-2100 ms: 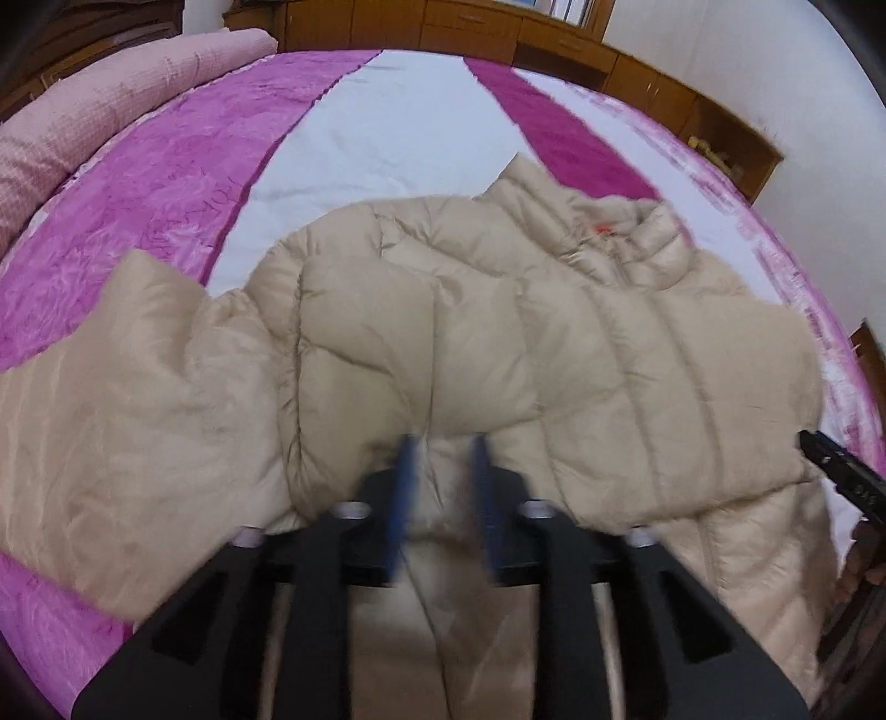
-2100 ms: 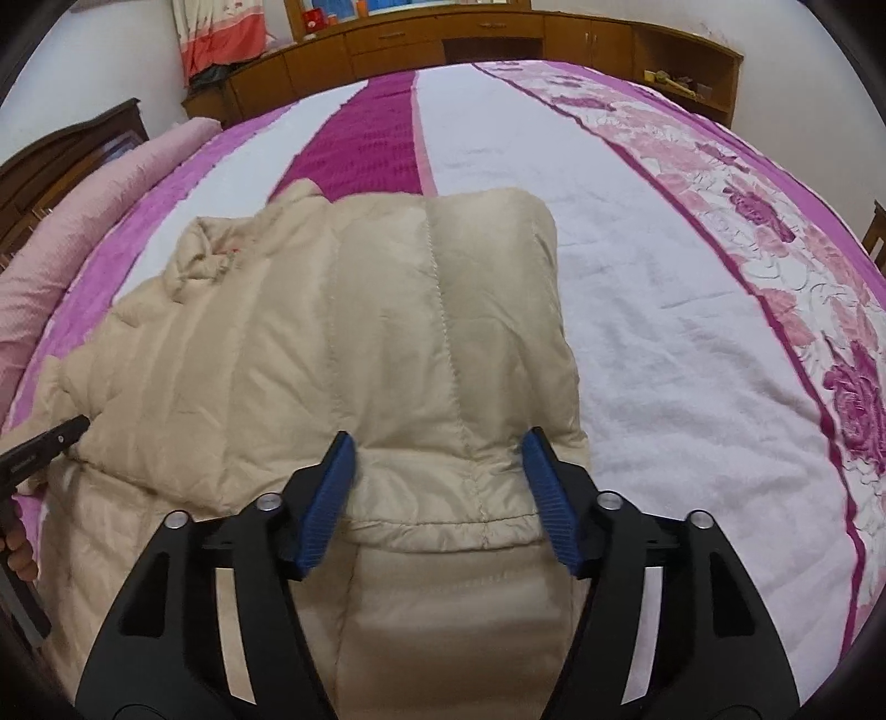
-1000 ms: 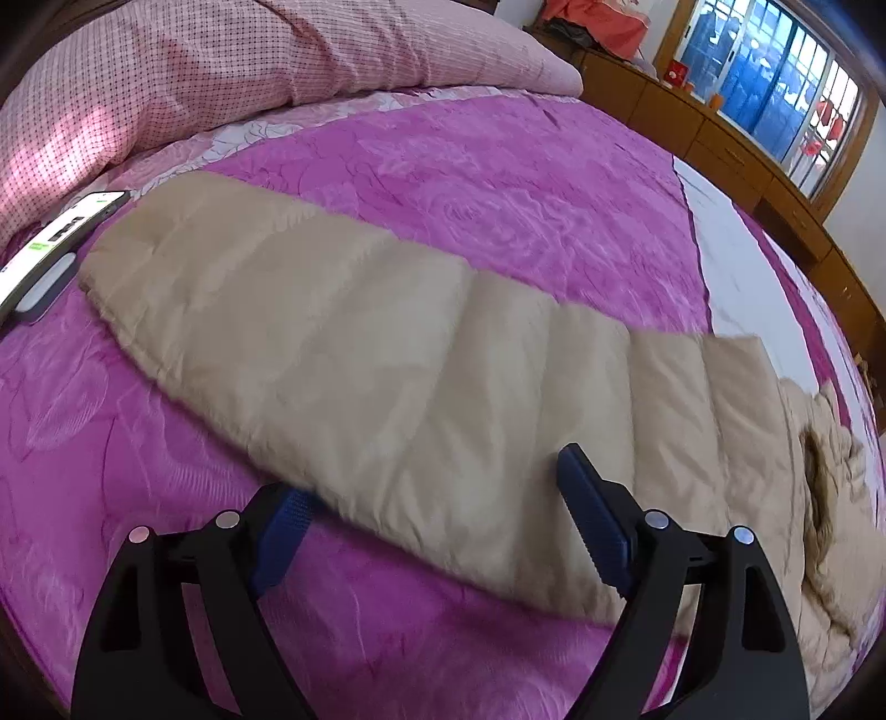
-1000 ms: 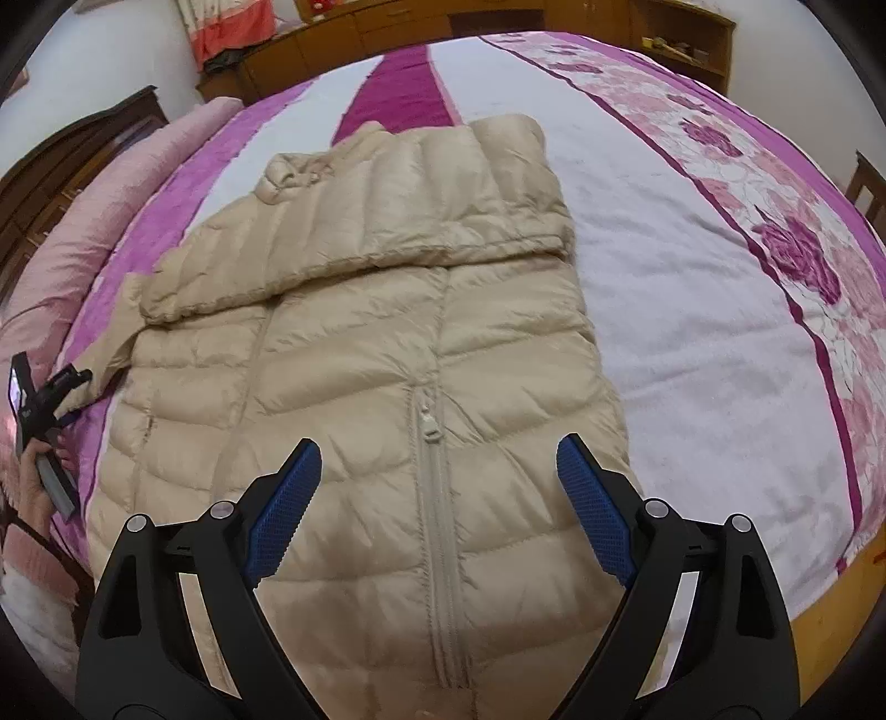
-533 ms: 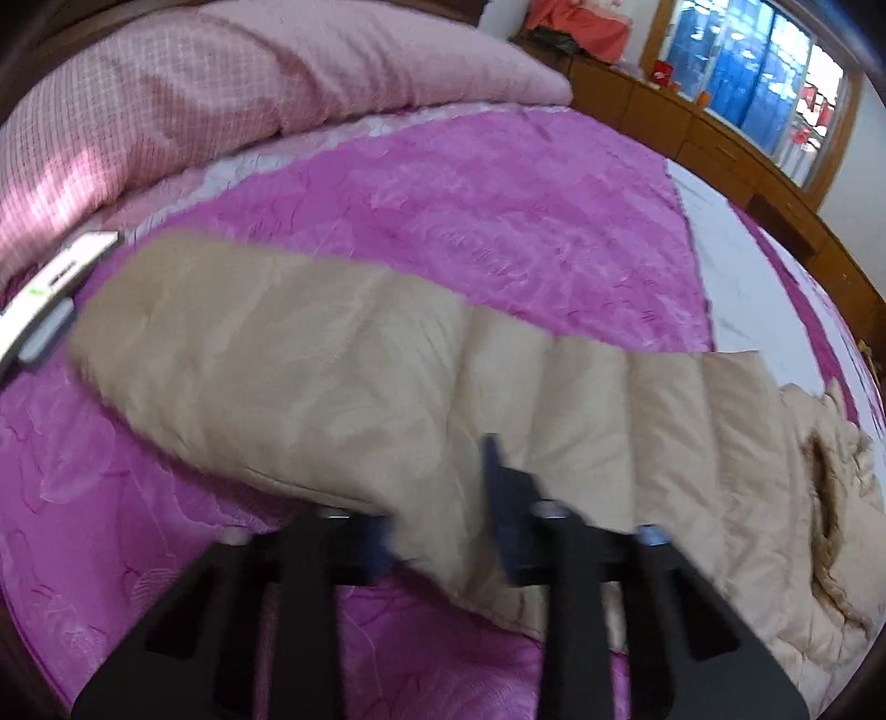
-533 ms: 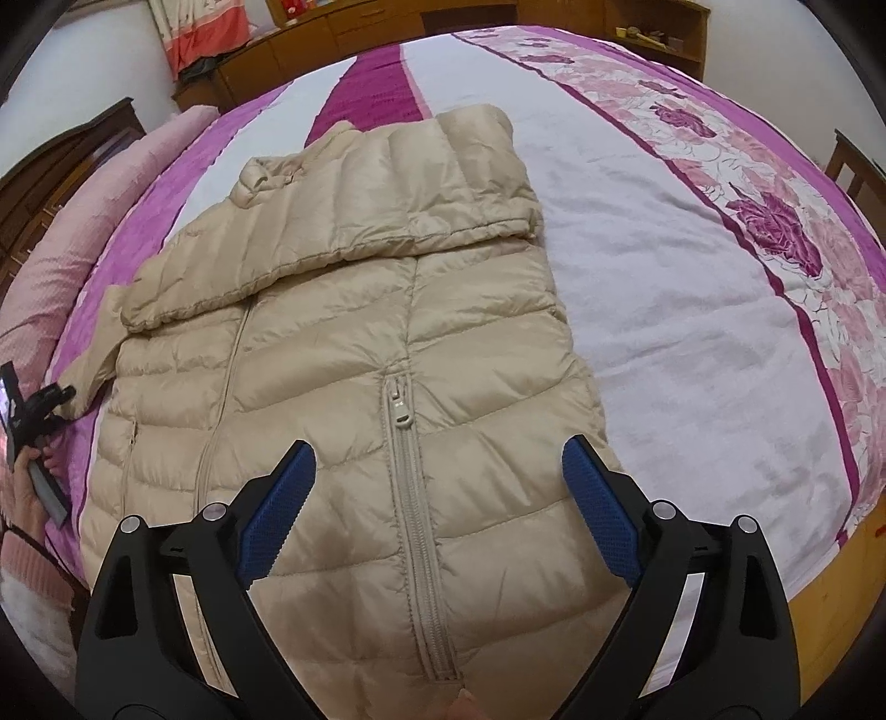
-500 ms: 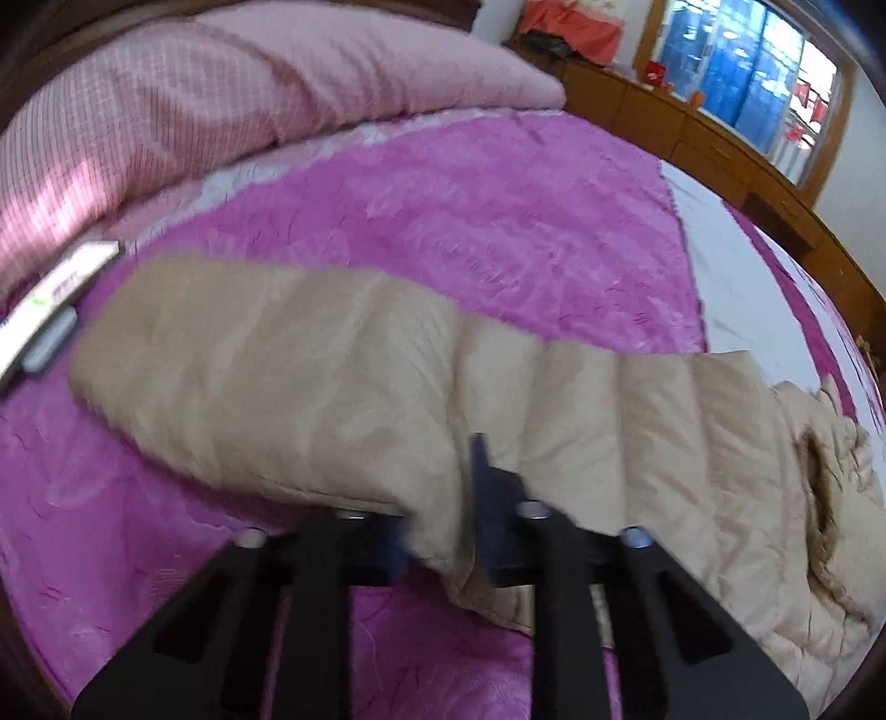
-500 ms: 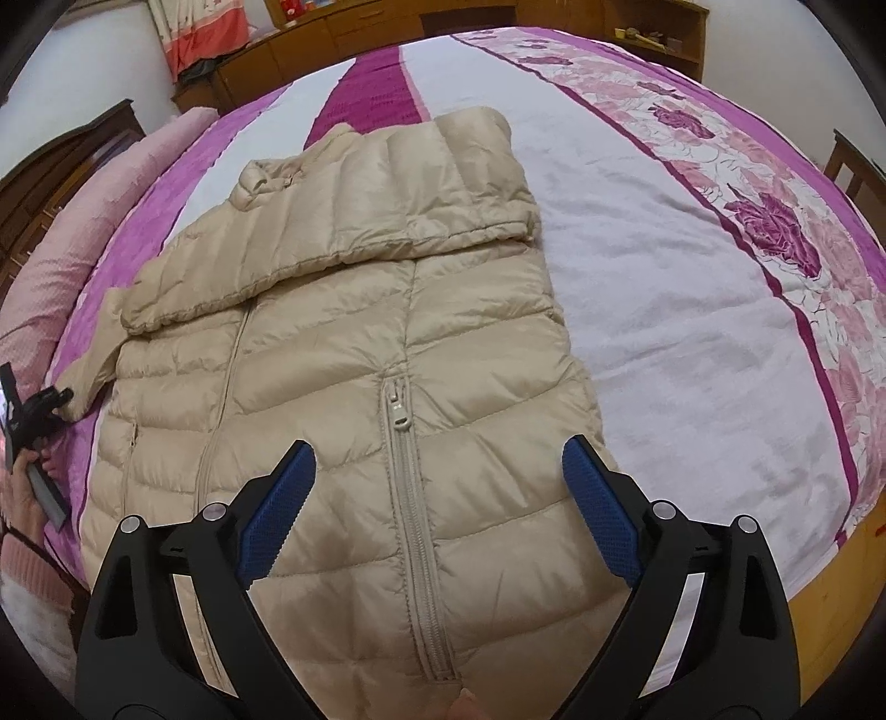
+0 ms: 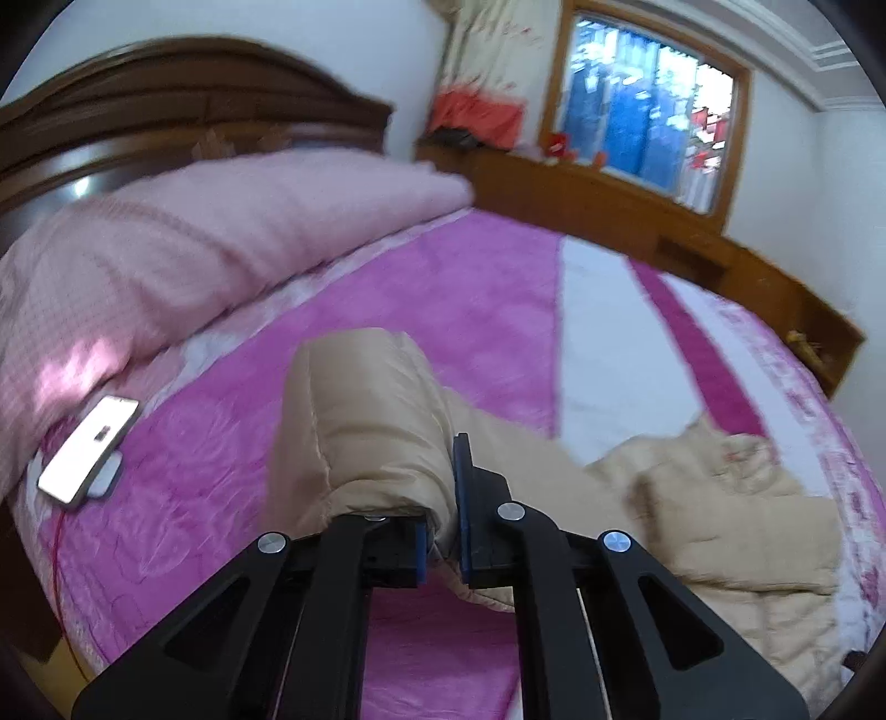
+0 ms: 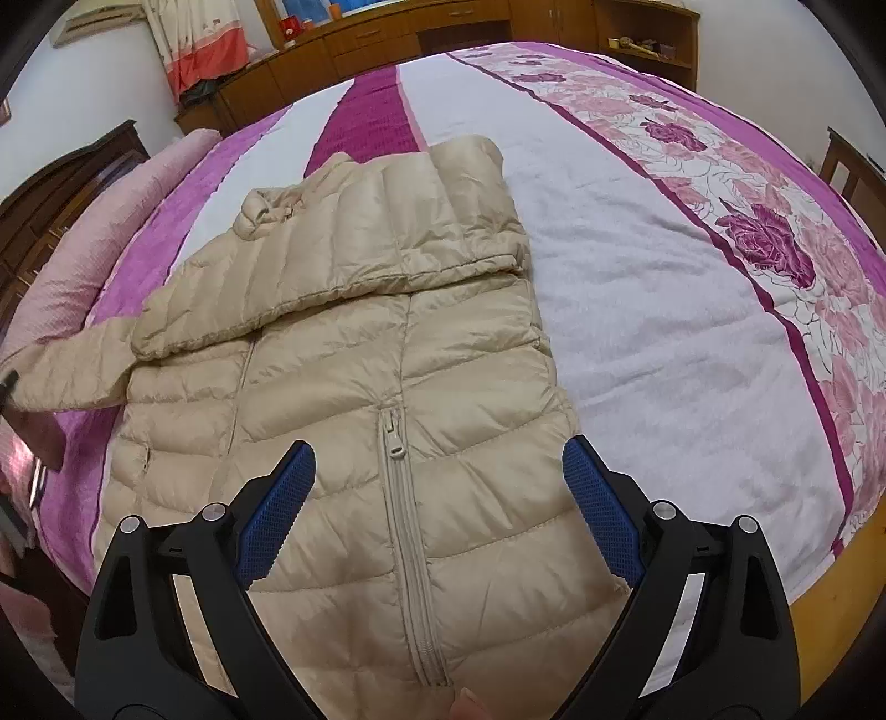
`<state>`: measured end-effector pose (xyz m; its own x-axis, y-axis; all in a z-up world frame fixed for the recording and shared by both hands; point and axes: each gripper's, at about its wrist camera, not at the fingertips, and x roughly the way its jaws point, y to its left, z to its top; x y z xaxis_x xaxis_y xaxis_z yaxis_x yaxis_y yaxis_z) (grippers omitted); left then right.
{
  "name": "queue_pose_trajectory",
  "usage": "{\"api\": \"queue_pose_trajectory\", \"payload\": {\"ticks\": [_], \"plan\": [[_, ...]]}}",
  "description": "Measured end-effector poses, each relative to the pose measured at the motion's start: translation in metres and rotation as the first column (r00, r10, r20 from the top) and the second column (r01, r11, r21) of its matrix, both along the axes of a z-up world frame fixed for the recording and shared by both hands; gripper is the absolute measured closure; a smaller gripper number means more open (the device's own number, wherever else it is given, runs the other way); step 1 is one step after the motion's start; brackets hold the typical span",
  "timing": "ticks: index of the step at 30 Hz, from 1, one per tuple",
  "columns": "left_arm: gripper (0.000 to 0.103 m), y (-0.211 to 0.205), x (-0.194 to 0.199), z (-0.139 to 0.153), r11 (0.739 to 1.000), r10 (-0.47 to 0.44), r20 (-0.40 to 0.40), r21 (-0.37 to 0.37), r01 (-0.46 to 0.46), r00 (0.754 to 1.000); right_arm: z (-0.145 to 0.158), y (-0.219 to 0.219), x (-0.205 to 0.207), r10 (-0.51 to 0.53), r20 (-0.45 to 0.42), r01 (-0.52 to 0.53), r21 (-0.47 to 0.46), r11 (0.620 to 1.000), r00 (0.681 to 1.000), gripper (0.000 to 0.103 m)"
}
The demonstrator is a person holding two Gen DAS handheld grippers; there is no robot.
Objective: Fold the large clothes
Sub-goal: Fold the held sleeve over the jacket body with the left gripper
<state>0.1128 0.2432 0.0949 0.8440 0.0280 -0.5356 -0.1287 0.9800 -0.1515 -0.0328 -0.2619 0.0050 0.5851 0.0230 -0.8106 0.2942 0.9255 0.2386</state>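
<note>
A beige puffer jacket (image 10: 387,387) lies front up on the bed, zipper (image 10: 404,526) closed, with one sleeve folded across its chest. Its other sleeve (image 9: 360,421) is raised off the pink cover, and my left gripper (image 9: 440,531) is shut on that sleeve's edge. In the right wrist view the same sleeve (image 10: 72,365) stretches to the far left. My right gripper (image 10: 437,509) hovers open above the jacket's lower front, nothing between its blue pads (image 10: 603,520).
A phone (image 9: 88,448) lies on the pink cover beside a rolled pink quilt (image 9: 194,249) and the dark headboard (image 9: 166,105). Wooden cabinets (image 10: 443,33) line the far side. The bed's wooden edge (image 10: 830,598) shows at the lower right.
My left gripper closed on the flat sleeve's edge and lifted it, so the sleeve now bunches upward. The right gripper has stayed open over the jacket.
</note>
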Motion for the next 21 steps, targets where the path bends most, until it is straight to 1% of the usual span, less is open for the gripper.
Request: {"api": "queue_pose_trajectory", "payload": {"ticks": [5, 8, 11, 13, 16, 19, 21], "plan": [[0.095, -0.046, -0.004, 0.037, 0.993, -0.118, 0.065, 0.02, 0.117, 0.991, 0.004, -0.003, 0.001, 0.002, 0.001, -0.002, 0.003, 1.0, 1.0, 0.013], [0.095, -0.082, 0.0, 0.053, 0.979, -0.204, 0.084, 0.018, 0.203, 0.975, 0.006, -0.005, 0.0, 0.0, 0.007, 0.0, 0.006, 1.0, 1.0, 0.013], [0.095, -0.114, 0.004, 0.058, 0.961, -0.275, 0.098, 0.02, 0.275, 0.956, 0.008, -0.009, -0.001, -0.004, 0.013, 0.004, 0.005, 1.0, 1.0, 0.013], [0.095, -0.138, 0.008, 0.056, 0.946, -0.322, 0.097, 0.012, 0.323, 0.942, 0.01, -0.011, -0.001, -0.008, 0.016, 0.008, 0.003, 1.0, 1.0, 0.013], [0.095, -0.173, 0.013, 0.045, 0.922, -0.384, 0.08, -0.024, 0.387, 0.92, 0.014, -0.015, -0.003, -0.013, 0.028, 0.013, 0.008, 1.0, 1.0, 0.013], [0.095, -0.204, 0.019, 0.027, 0.897, -0.437, 0.05, -0.054, 0.44, 0.898, 0.016, -0.019, -0.006, -0.023, 0.039, 0.022, 0.014, 1.0, 0.999, 0.013], [0.095, -0.227, 0.028, 0.007, 0.873, -0.479, 0.005, -0.099, 0.477, 0.878, 0.017, -0.022, -0.007, -0.024, 0.047, 0.023, 0.017, 1.0, 0.999, 0.013]]}}
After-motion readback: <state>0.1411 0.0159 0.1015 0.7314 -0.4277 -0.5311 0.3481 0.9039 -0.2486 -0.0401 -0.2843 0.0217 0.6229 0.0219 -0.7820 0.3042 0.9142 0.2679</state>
